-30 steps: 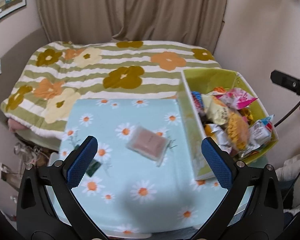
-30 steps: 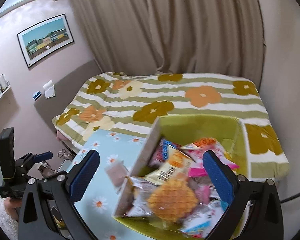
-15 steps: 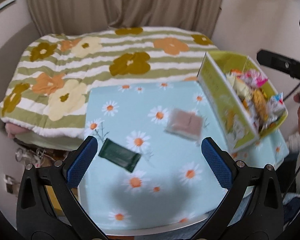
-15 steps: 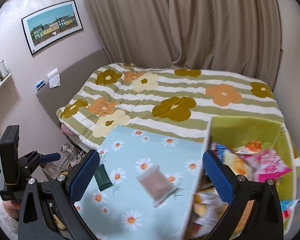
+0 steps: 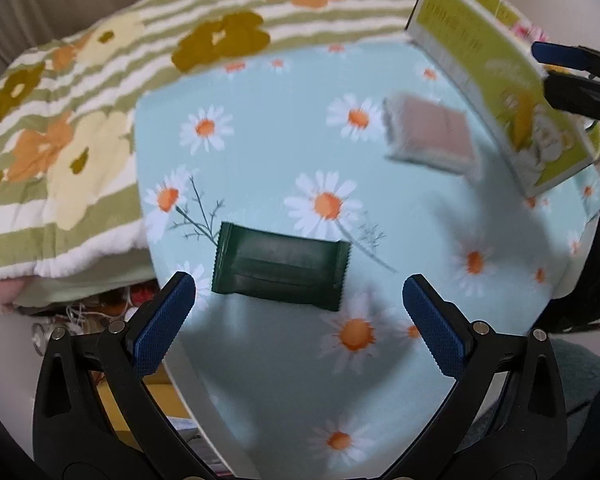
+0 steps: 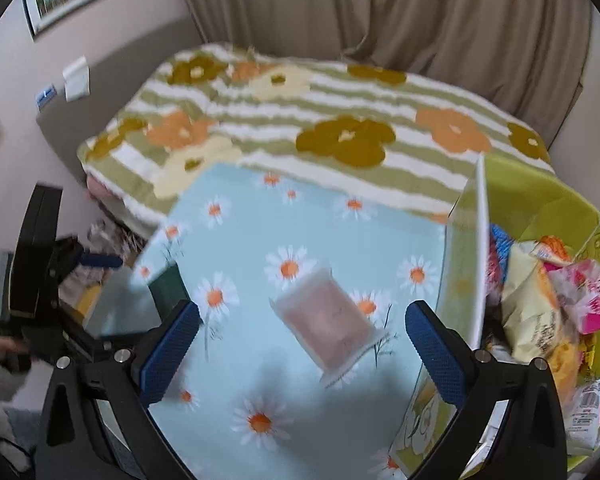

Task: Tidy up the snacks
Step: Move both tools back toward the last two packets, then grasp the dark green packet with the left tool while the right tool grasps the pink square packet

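A dark green snack packet (image 5: 280, 268) lies flat on the daisy-print tabletop (image 5: 400, 380), just ahead of my open left gripper (image 5: 298, 324), which holds nothing. A pale pink wrapped snack (image 5: 430, 136) lies further right, beside the yellow-green box (image 5: 496, 76). In the right wrist view the pink snack (image 6: 328, 324) sits between and just beyond the fingers of my open right gripper (image 6: 302, 354). The box (image 6: 468, 264) on the right holds several packets (image 6: 540, 312). The green packet (image 6: 168, 292) shows partly behind the left finger.
A bed with a striped floral blanket (image 6: 320, 120) lies past the table's far edge. Curtains (image 6: 420, 12) hang behind it. The table's left edge (image 5: 168, 364) drops to floor clutter. A hand (image 6: 0, 352) holds the left gripper at the left.
Both grippers swung left and lower. The left view went from the box to the green packet, now close ahead. The right view went from the box to the pink snack.
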